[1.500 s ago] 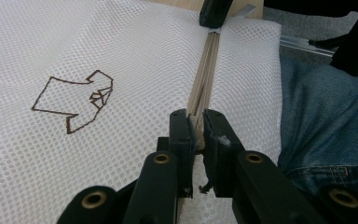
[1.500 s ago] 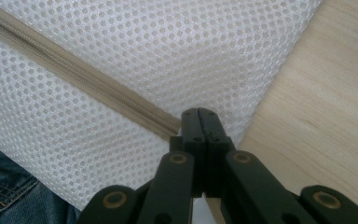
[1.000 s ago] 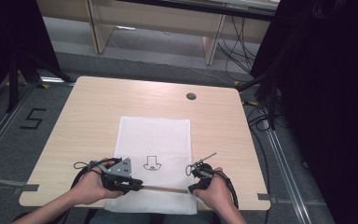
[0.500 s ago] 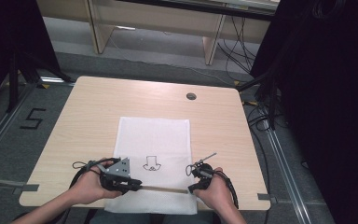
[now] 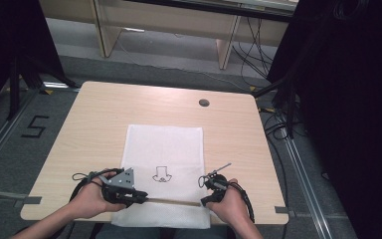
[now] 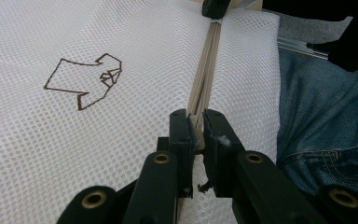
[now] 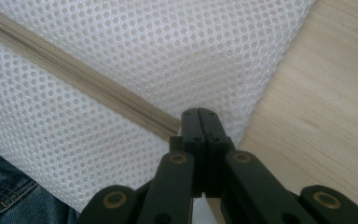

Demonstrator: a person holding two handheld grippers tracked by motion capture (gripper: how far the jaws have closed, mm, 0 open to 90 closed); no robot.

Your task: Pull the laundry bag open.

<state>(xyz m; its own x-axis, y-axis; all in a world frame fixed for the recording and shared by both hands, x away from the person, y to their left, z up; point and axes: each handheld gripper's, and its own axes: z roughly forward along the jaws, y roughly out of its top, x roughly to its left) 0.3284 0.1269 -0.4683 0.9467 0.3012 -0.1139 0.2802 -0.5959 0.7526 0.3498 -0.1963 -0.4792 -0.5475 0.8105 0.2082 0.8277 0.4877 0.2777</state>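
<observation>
A white mesh bag (image 5: 164,144) lies flat on the wooden table (image 5: 104,114), with a small brown outline print (image 5: 161,174) on it. A beige zipper (image 5: 174,200) runs across its near end. My left gripper (image 5: 142,196) is at the zipper's left end. In the left gripper view its jaws (image 6: 198,126) are shut on the beige zipper pull (image 6: 196,133), and the zipper (image 6: 205,70) stretches away toward the other gripper (image 6: 216,7). My right gripper (image 5: 204,201) sits at the bag's right edge. Its jaws (image 7: 199,114) are pressed together where the zipper (image 7: 74,74) ends, pinching the bag there.
A round cable hole (image 5: 204,103) sits near the table's far edge. The person's jeans (image 6: 317,107) lie just past the bag's near edge. Bare wood (image 7: 317,93) lies right of the bag. Dark stands and cables flank the table.
</observation>
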